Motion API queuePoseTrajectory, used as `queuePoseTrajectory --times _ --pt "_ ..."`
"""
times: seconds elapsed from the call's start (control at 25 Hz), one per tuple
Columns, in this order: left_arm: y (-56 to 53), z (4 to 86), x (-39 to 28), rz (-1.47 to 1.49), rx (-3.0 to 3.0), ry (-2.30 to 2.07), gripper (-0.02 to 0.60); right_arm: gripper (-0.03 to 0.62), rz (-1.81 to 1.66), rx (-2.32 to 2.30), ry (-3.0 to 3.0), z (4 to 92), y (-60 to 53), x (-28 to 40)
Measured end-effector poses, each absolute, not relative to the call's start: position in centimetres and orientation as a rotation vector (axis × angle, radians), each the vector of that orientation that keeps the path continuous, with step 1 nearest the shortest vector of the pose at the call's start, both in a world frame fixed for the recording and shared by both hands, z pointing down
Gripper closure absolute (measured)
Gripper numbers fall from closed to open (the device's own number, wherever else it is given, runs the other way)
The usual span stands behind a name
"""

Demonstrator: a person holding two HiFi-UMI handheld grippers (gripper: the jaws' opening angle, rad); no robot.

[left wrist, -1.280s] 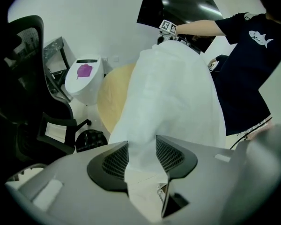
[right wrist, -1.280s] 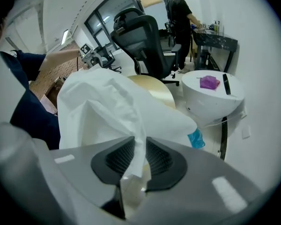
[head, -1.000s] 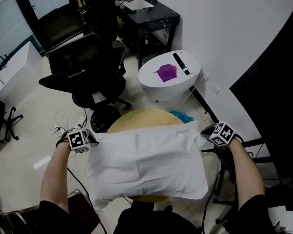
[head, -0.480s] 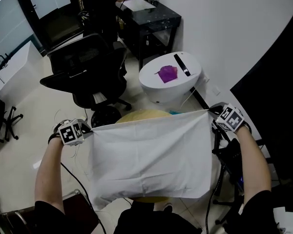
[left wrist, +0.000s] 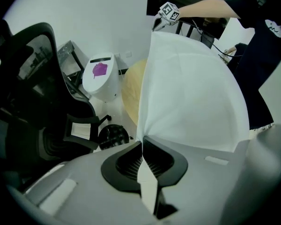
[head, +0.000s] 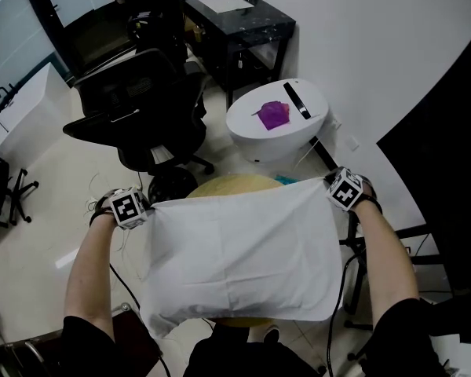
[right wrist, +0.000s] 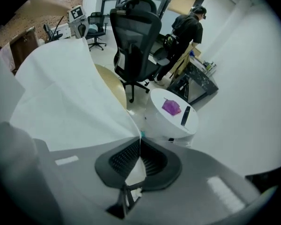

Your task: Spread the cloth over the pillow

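Observation:
A white cloth (head: 243, 250) hangs stretched between my two grippers above a round wooden table (head: 228, 185). My left gripper (head: 147, 207) is shut on the cloth's far left corner, and the right gripper (head: 327, 185) is shut on its far right corner. The far edge runs taut and the sheet drapes down toward me. In the left gripper view the cloth (left wrist: 192, 93) fans out from the closed jaws (left wrist: 141, 142). The right gripper view shows the same from its closed jaws (right wrist: 140, 139), with the cloth (right wrist: 65, 93) spreading left. The pillow cannot be told apart beneath the cloth.
A white round stand (head: 255, 144) with a purple object (head: 271, 115) and a black bar (head: 298, 100) stands just beyond the table. A black office chair (head: 141, 116) is at the far left, a black desk (head: 243, 30) behind. A person (right wrist: 185, 27) stands by that desk. Cables lie on the floor at the left.
Both grippers have carried the cloth's far edge away from me and drawn it taut; the rumpled edge is now straight. The right gripper has shifted back inward over the last half second.

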State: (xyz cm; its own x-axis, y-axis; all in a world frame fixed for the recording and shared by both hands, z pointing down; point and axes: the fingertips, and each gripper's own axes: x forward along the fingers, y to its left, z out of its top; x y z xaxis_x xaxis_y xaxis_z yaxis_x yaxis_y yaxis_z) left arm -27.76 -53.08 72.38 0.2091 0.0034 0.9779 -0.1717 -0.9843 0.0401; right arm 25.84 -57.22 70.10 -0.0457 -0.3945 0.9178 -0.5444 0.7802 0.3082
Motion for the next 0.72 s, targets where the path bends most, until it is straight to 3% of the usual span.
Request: queuePoseTrajectory --times 0.28,0.4,0.56,0.72 --pt "-51.1 76.9 -27.2 1.838 2.271 -0.181 0.581 0.585 0.215 0.748 -1.637 76.4 -55.1 25.2" --pt "-50.9 77.7 -27.5 1.808 2.264 -0.211 0.57 0.552 0.262 0.765 -1.642 77.8 -54.8 25.2" --pt "-51.4 77.7 -27.7 1.78 2.29 -0.282 0.49 0.451 0.281 0.824 -1.624 78.2 -54.8 26.7" --pt "-52.6 76.6 -28.3 1.768 2.332 -0.376 0.389 0.425 0.269 0.878 -1.626 76.4 -54.6 28.4"
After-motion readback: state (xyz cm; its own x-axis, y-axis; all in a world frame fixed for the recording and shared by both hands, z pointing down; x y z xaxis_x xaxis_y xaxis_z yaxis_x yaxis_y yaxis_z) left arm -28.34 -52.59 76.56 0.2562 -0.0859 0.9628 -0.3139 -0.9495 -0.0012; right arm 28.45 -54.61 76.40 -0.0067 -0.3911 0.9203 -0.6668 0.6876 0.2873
